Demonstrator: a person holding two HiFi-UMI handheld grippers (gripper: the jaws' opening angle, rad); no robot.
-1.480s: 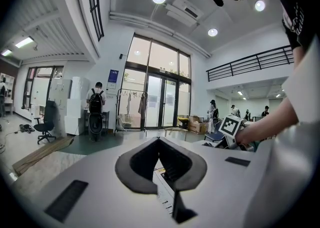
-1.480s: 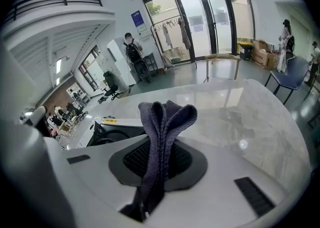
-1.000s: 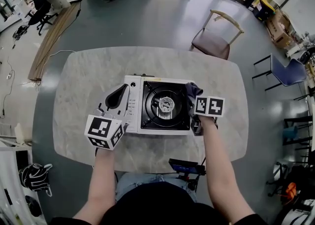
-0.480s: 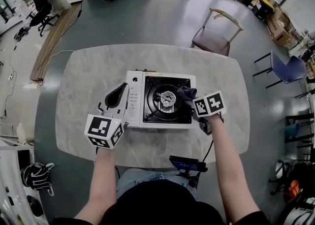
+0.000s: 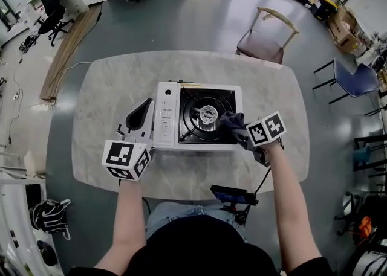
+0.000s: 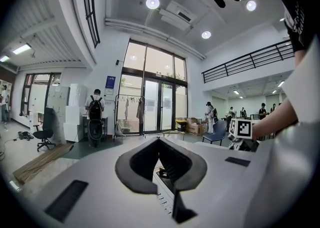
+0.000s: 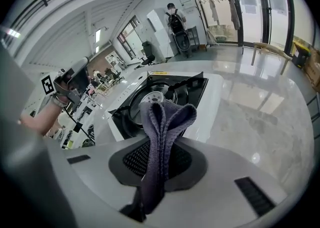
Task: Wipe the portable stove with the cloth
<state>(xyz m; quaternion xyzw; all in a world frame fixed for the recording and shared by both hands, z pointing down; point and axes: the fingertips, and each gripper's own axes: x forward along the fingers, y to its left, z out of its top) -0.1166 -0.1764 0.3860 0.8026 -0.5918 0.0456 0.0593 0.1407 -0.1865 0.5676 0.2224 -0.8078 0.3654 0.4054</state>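
While the left gripper (image 5: 146, 110) rests closed beside one stove (image 5: 167, 121), the right gripper (image 5: 240, 132) clamps one cloth (image 5: 230, 120).

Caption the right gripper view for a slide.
Right gripper shut on a folded grey cloth, aimed at the portable stove.

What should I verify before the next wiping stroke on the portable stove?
1. Cloth clamped in the right hand-held gripper: ok.
2. Cloth over the portable stove, at its near right part: ok.
3. Cloth pressing on the stove's surface: cannot tell.
4. Left hand-held gripper beside the stove's left edge, out of the wiping path: ok.
5. Left hand-held gripper steadying the stove: cannot tell.
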